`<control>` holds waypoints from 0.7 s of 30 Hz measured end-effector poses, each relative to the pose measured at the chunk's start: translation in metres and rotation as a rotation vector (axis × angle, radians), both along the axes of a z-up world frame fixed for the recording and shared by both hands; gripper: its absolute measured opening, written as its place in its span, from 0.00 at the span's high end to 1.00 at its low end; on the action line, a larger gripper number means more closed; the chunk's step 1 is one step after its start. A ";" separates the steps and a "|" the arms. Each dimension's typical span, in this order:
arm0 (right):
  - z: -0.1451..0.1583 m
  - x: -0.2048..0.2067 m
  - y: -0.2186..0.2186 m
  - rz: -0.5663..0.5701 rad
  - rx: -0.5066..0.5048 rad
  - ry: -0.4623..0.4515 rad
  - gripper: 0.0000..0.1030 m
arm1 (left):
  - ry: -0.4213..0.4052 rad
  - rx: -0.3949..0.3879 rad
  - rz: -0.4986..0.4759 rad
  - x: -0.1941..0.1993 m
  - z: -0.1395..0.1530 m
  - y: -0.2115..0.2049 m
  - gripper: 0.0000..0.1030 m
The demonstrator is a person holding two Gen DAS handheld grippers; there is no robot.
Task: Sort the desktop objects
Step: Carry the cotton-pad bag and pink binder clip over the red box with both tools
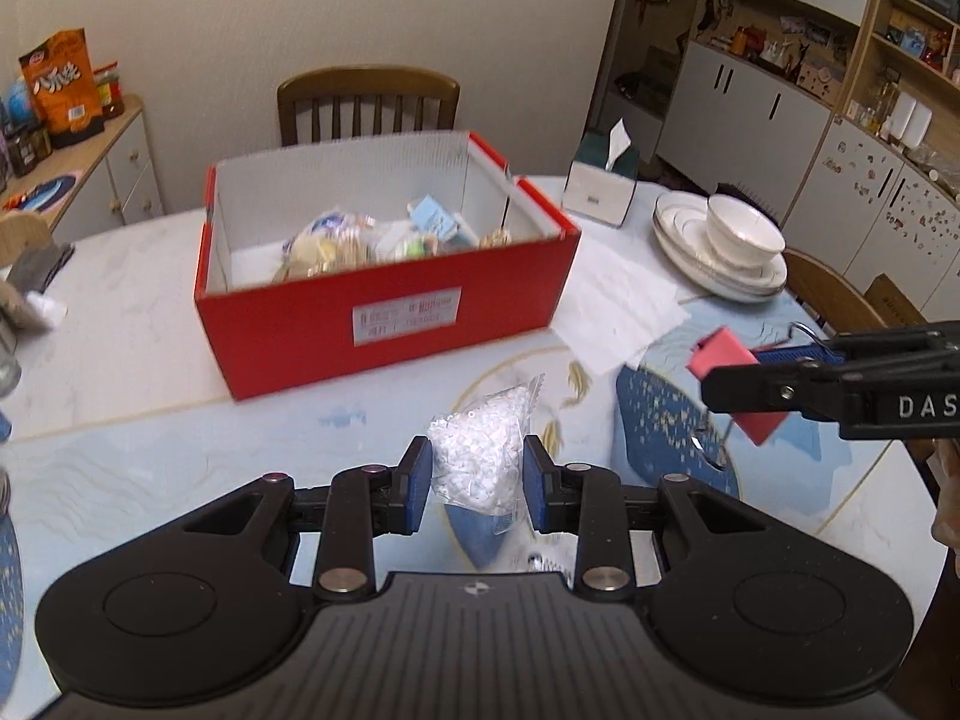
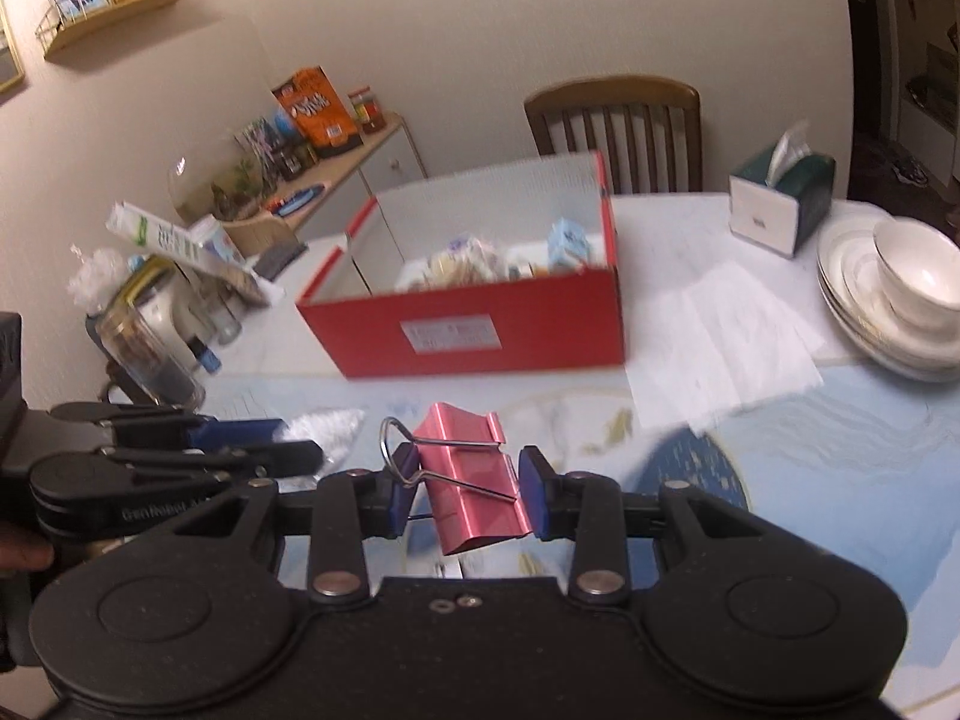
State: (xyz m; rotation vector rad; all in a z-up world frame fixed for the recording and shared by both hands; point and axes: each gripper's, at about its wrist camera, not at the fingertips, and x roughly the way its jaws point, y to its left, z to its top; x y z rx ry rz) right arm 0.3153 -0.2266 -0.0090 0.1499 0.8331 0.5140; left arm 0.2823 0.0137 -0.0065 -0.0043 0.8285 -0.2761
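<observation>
Left tongs [image 1: 477, 471] clamp a clear packet of white beads [image 1: 480, 459], held above the desk [image 1: 150, 450]. Right tongs [image 2: 462, 495] pinch a pink binder clip [image 2: 471, 480], also off the desk. Beyond both, red box [image 1: 384, 324] sits open, part-filled with small packets.

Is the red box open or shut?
Open. The red box has no lid on top, and its white inner walls and the packets piled inside show from above in both wrist views.
</observation>
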 end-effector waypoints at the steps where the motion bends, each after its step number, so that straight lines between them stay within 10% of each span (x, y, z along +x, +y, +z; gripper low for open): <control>1: 0.003 0.005 0.002 0.001 0.002 -0.007 0.66 | -0.008 0.002 -0.002 0.004 0.003 0.000 0.71; 21: 0.044 0.101 0.037 -0.001 -0.002 -0.108 0.66 | -0.132 -0.009 -0.014 0.095 0.040 0.026 0.71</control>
